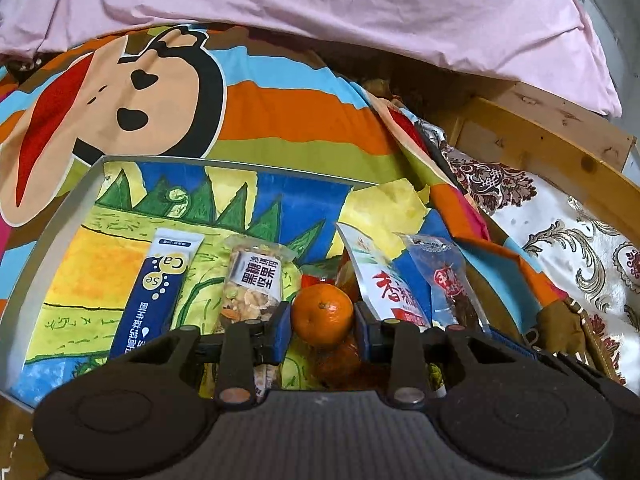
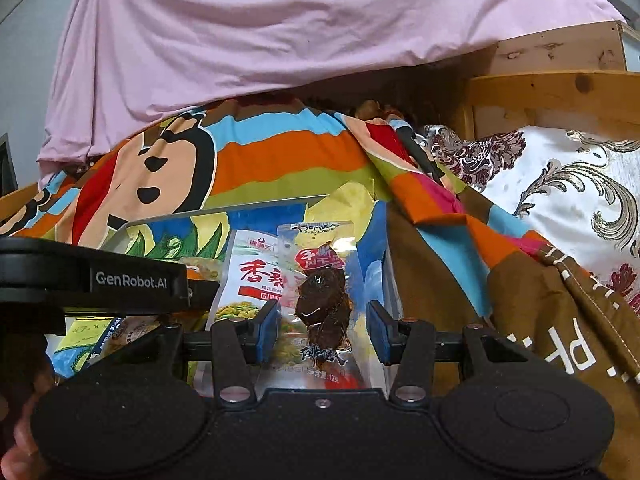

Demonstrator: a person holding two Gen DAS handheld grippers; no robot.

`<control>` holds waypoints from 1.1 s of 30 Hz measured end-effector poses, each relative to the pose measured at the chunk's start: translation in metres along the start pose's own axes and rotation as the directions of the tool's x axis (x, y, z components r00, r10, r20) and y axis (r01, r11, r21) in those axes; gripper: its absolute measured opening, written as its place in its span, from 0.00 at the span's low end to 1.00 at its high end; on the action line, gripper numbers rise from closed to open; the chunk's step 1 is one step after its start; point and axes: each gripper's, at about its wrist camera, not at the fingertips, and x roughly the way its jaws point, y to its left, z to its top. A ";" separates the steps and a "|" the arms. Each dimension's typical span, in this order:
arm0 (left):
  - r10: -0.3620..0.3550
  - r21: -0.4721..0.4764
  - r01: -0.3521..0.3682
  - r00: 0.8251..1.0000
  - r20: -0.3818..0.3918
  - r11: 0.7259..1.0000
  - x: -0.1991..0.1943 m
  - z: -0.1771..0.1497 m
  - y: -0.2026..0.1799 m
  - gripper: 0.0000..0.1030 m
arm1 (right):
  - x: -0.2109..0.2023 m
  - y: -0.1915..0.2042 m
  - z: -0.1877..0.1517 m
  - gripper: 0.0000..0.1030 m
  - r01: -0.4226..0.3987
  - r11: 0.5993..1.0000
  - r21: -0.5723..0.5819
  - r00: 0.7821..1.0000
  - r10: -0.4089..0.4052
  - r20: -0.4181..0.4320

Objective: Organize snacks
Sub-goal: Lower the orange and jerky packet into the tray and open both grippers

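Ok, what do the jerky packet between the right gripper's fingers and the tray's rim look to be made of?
Jerky packet: thin clear plastic film, glossy; the dark meat shows through and highlights glint on its surface. Tray: its rim looks like smooth grey metal or painted board, with a thin straight edge and a matte sheen; I cannot tell which. The picture inside it looks printed or painted.
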 end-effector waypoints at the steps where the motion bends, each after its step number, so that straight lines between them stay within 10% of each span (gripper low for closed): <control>1: 0.001 0.001 -0.001 1.000 -0.002 1.000 0.001 0.000 0.000 0.35 | 0.000 0.000 0.000 0.48 0.000 1.000 0.000 1.000 0.000 -0.001; 10: -0.008 -0.032 0.007 0.999 -0.047 0.999 0.004 0.001 0.003 0.35 | 0.000 0.000 0.001 0.54 0.008 1.000 0.003 1.000 -0.008 -0.008; 33: 0.020 -0.093 -0.003 0.984 0.178 0.996 -0.124 -0.001 0.015 0.99 | -0.122 0.004 0.042 0.99 0.027 0.999 0.018 0.990 -0.030 0.137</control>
